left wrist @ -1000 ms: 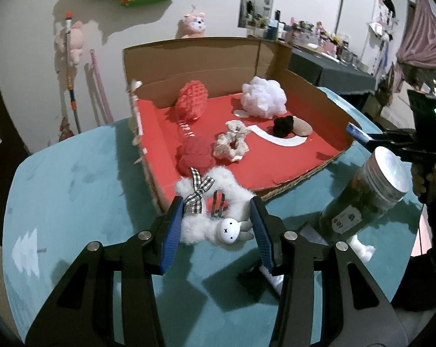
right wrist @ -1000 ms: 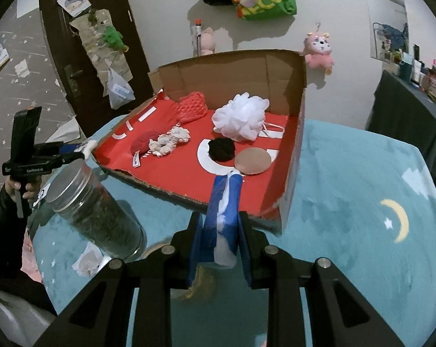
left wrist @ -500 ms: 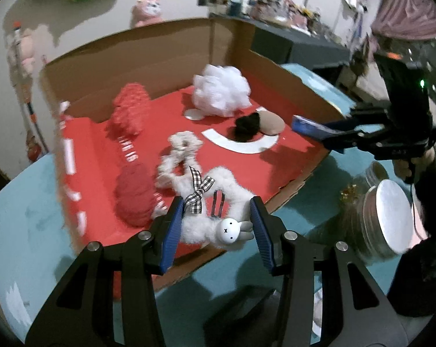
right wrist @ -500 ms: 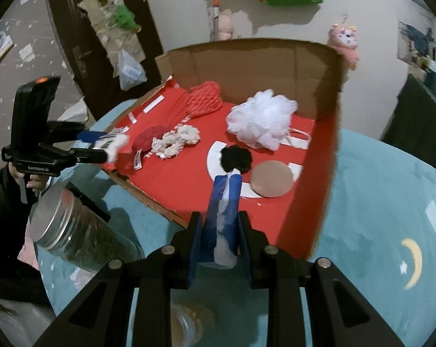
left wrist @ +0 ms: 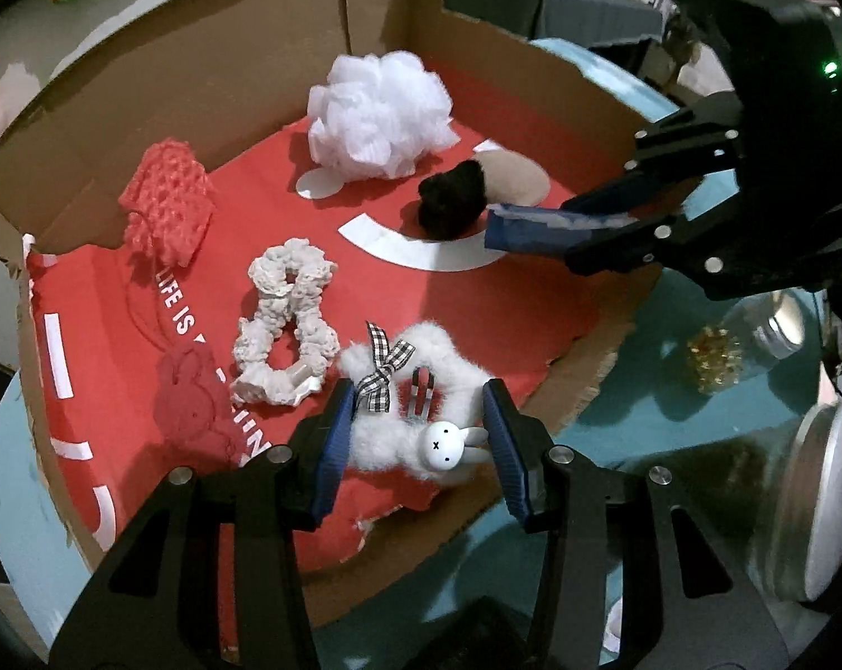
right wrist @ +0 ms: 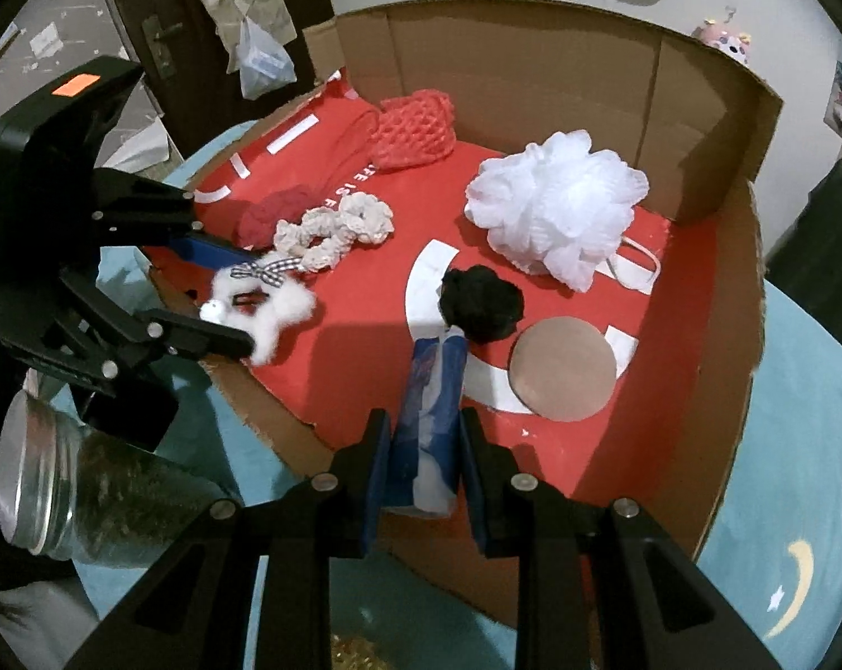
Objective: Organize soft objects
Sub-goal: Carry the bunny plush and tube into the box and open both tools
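Note:
My left gripper (left wrist: 418,430) is shut on a fluffy white bunny scrunchie (left wrist: 415,407) with a checked bow, held over the front edge of the red-lined cardboard box (left wrist: 477,285); it also shows in the right wrist view (right wrist: 264,296). My right gripper (right wrist: 421,446) is shut on a blue and white soft item (right wrist: 429,419), held over the box's front edge beside a black pompom (right wrist: 479,304). In the box lie a white mesh puff (left wrist: 379,111), a red knitted pouch (left wrist: 167,201), a cream scrunchie (left wrist: 284,329), a dark red scrunchie (left wrist: 192,407) and a tan round pad (right wrist: 563,368).
A glass jar with a metal lid (right wrist: 63,502) lies on the teal tablecloth (right wrist: 784,446) by the box's front left. A smaller jar with gold filling (left wrist: 722,357) lies near it. The box has tall back and side walls (right wrist: 532,67).
Both grippers have moved forward, from in front of the box to over its front edge, each still holding its item. The box contents have not moved.

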{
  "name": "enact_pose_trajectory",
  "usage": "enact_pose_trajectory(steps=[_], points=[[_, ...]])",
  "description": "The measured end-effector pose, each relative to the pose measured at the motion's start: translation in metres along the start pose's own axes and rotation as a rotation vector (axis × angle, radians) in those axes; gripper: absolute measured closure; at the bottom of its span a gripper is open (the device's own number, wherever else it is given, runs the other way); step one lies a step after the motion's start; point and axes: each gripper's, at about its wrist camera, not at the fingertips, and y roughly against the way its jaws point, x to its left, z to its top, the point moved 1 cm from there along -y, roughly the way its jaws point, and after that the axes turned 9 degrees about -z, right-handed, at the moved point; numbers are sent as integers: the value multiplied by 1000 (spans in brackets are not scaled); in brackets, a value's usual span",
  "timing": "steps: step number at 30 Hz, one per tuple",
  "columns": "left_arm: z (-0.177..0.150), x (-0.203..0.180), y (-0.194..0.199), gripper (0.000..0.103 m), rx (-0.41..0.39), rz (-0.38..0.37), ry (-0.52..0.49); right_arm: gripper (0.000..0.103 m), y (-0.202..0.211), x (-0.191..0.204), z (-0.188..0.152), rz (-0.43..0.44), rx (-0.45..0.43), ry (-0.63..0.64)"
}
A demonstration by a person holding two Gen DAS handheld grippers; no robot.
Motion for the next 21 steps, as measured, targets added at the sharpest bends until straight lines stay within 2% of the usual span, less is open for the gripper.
enact_pose_trajectory(steps=[8,21], points=[[3,5,-14,59,38,26,6,76,-14,-4,4,-17,51,0],[12,7,-29,57,72,57,8,75,-20,-2,2,-59,76,9]])
